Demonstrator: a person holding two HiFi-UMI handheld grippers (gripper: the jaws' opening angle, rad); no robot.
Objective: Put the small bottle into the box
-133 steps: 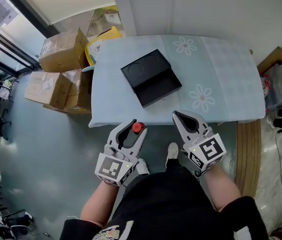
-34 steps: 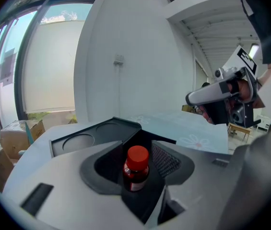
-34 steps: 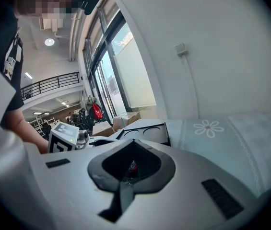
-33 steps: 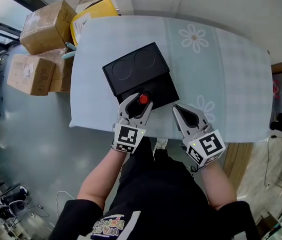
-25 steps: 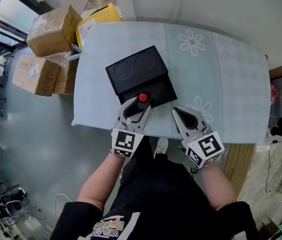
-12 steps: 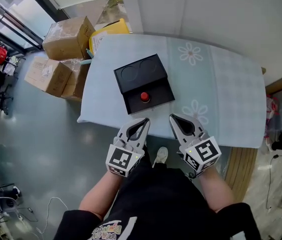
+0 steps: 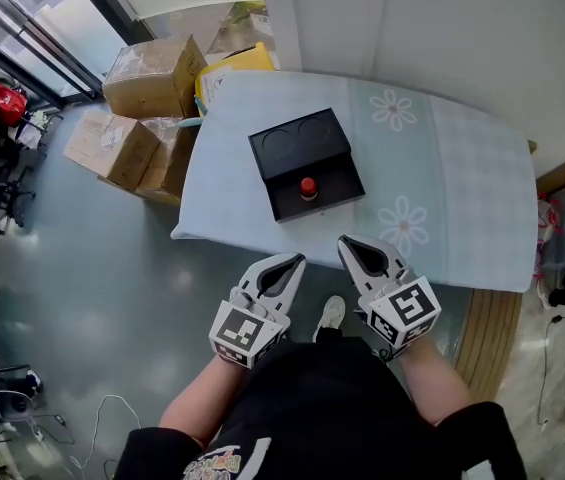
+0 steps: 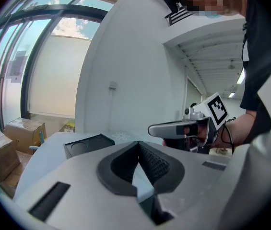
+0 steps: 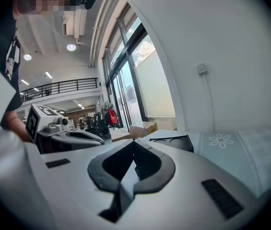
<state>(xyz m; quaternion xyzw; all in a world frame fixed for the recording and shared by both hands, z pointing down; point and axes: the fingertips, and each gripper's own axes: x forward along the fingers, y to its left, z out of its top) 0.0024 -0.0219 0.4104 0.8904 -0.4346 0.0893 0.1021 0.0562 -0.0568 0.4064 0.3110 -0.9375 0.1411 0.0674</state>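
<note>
Bottle [image 7: 308,186] in box [image 7: 339,175]; hand-held grippers [image 7: 296,260] [image 7: 347,242] closed

**Head view:** set high overhead, facing steeply down, well apart from the table [image 7: 462,168].

**Left gripper view and right gripper view:** set low, near the table's edge, each facing forward along its own jaws. The first catches the right gripper [image 8: 150,128] at its right. The second catches the left gripper [image 9: 102,140] at its left.

All 3 views share the black box [image 7: 292,138].

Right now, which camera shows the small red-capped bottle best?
The head view. It looks down on the small red-capped bottle, whose red cap shows clearly inside the open black box. The left gripper view and the right gripper view catch only the outside of the box from low down, so the bottle is hidden in both.
</note>
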